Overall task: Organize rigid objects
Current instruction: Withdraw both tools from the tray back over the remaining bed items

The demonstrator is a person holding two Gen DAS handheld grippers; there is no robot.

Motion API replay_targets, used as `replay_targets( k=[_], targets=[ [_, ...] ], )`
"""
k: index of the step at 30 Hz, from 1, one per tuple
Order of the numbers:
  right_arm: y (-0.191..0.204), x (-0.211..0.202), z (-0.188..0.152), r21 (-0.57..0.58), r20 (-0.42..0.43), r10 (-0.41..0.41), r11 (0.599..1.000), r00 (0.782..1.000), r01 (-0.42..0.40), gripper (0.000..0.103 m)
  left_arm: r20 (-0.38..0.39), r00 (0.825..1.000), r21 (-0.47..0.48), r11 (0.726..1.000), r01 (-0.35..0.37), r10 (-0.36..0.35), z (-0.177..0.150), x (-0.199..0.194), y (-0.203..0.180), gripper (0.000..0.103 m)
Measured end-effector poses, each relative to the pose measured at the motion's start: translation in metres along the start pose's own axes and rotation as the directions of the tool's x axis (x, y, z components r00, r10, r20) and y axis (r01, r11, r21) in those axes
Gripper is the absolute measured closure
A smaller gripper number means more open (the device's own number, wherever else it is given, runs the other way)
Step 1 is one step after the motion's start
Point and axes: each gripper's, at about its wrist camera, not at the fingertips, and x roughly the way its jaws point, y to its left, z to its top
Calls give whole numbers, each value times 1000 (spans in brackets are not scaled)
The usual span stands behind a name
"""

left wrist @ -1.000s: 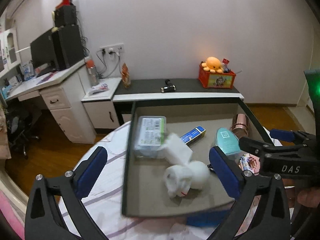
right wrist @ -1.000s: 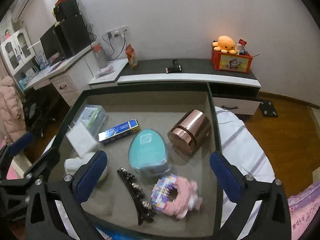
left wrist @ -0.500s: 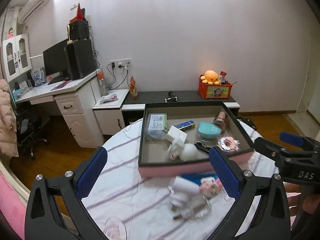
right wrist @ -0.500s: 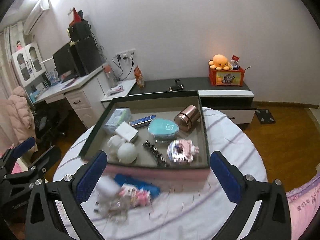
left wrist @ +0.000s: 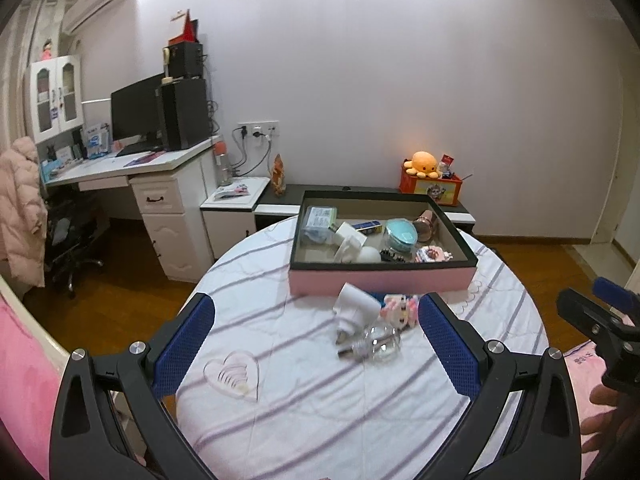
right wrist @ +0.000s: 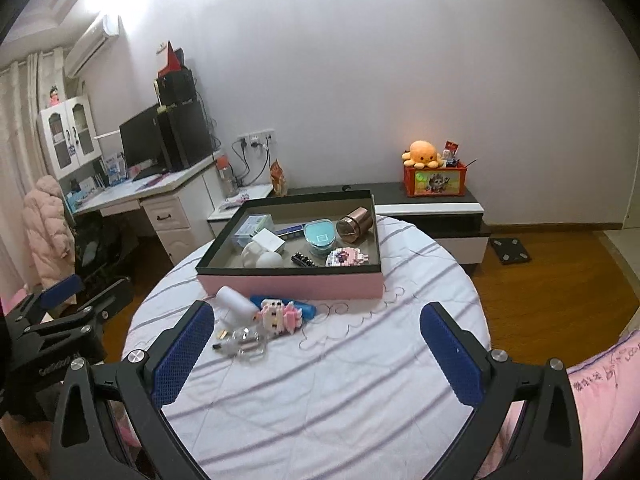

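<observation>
Bare tablecloth (right wrist: 360, 380) lies open nearside; small clutter (right wrist: 260, 320) crowds the pink box (right wrist: 292, 284) front.

Dim, cool room light from bright ceiling glare above; sharp centre, heavy fisheye bending, dark vignetted corners.

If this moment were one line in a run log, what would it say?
left gripper: open, empty | right gripper: open, empty | box: partly filled | loose on table: white roll, pink block toy, glass bottle

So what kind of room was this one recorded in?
Probably a home bedroom or study: a white desk with a black monitor, a wall-mounted air conditioner, and an orange plush octopus.
</observation>
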Motion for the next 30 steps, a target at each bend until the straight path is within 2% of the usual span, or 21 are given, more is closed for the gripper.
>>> replay_targets(
  k=[8,30],
  targets=[
    [3,-32,-39,-22,-5,-27,999,1000,26,0,-8,1000,-5,1000,-20,20,-28,-23,5,0],
    [10,-19,-45,-42,-51,-13,999,999,11,0,-63,998,-24,999,-23,21,-46,-11,21,0]
  ],
)
